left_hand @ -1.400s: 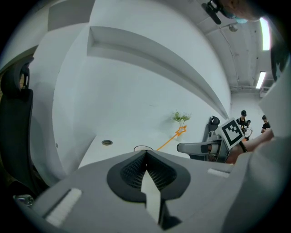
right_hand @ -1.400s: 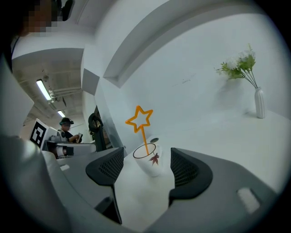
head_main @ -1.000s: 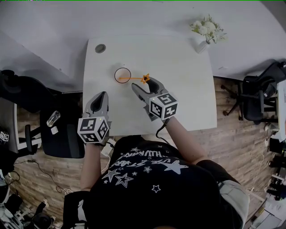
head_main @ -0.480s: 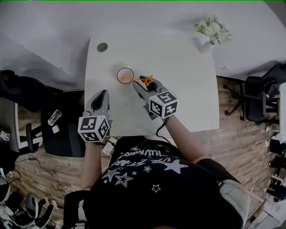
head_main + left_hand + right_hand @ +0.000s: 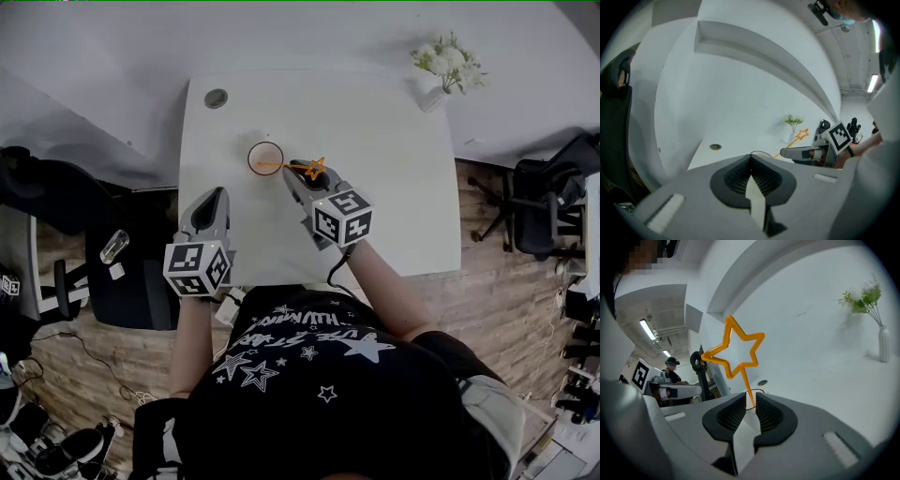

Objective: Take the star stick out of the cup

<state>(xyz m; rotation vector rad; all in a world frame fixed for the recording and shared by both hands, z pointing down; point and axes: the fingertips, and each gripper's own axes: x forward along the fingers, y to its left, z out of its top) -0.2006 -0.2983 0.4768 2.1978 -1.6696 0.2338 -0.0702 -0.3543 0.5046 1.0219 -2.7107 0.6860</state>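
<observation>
A clear cup (image 5: 265,157) stands on the white table (image 5: 384,197), and the orange star stick (image 5: 316,168) leans out of it to the right. My right gripper (image 5: 298,174) is at the stick just below the star (image 5: 738,350). Its jaws have just been closing. The thin shaft runs between the pads (image 5: 733,412), and a narrow gap still shows beside it. The cup's rim (image 5: 758,392) peeks over the jaws. My left gripper (image 5: 214,194) hovers shut and empty, nearer to me and left of the cup (image 5: 761,153).
A vase of flowers (image 5: 441,66) stands at the table's far right corner. A round cable hole (image 5: 217,97) sits at the far left. Office chairs flank the table on the left (image 5: 47,197) and on the right (image 5: 553,197).
The right gripper's jaws have narrowed from wide apart to close around the stick's shaft. The left gripper has stayed put.
</observation>
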